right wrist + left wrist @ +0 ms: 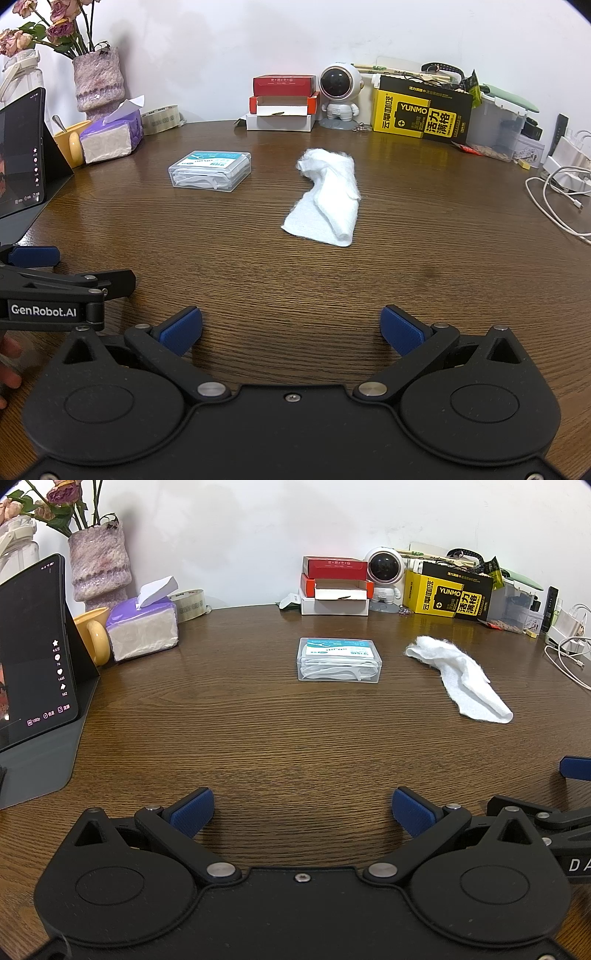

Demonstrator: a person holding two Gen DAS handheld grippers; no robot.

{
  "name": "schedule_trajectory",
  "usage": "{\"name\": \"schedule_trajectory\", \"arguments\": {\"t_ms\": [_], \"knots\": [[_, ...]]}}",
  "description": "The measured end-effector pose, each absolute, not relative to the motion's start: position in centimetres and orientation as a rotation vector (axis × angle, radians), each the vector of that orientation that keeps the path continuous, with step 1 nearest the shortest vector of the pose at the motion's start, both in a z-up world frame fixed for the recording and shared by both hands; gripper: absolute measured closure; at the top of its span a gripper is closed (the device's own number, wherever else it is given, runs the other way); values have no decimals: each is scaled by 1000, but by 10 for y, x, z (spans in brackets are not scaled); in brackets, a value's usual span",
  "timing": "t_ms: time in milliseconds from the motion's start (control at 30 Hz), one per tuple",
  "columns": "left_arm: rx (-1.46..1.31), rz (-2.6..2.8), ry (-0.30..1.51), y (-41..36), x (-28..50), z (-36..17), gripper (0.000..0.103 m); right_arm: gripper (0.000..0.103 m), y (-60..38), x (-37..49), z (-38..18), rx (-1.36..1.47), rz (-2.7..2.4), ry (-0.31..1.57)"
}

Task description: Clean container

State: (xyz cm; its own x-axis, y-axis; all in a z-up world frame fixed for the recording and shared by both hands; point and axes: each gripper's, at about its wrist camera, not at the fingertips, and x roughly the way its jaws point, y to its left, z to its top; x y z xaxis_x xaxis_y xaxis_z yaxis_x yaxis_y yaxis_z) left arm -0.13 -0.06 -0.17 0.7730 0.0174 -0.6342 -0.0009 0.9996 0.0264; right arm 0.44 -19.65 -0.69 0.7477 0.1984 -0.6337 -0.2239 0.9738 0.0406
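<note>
1. Through the left wrist camera, we see the left claw (303,810) spread wide and empty, low over the wood-grain tabletop (258,738). Straight ahead and well apart from it, the container (338,660), a flat rectangular box of clear hard plastic with a printed label under its lid, lies shut. The white cloth (460,675), soft and fuzzy, lies crumpled to its right, untouched. We judge the cleaning not yet begun.

2. Through the right wrist camera, we see the right claw (291,330) equally wide and empty, the cloth (327,197) ahead of it and the container (210,170) farther left; picking up the cloth and wiping both remain.
</note>
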Motion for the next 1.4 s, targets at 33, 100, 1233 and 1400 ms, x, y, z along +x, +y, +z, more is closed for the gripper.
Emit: {"name": "schedule_trajectory", "arguments": {"t_ms": [33,100,1233,1400], "knots": [[25,10,687,-1,-1,-2,0,0,-196,4,-7,-39,231,689],[24,9,687,0,0,-1,0,0,-196,5,-7,-39,231,689],[21,9,688,0,0,-1,0,0,-194,5,-7,-40,234,688],[22,9,688,0,0,-1,0,0,-195,5,-7,-39,234,689]]}}
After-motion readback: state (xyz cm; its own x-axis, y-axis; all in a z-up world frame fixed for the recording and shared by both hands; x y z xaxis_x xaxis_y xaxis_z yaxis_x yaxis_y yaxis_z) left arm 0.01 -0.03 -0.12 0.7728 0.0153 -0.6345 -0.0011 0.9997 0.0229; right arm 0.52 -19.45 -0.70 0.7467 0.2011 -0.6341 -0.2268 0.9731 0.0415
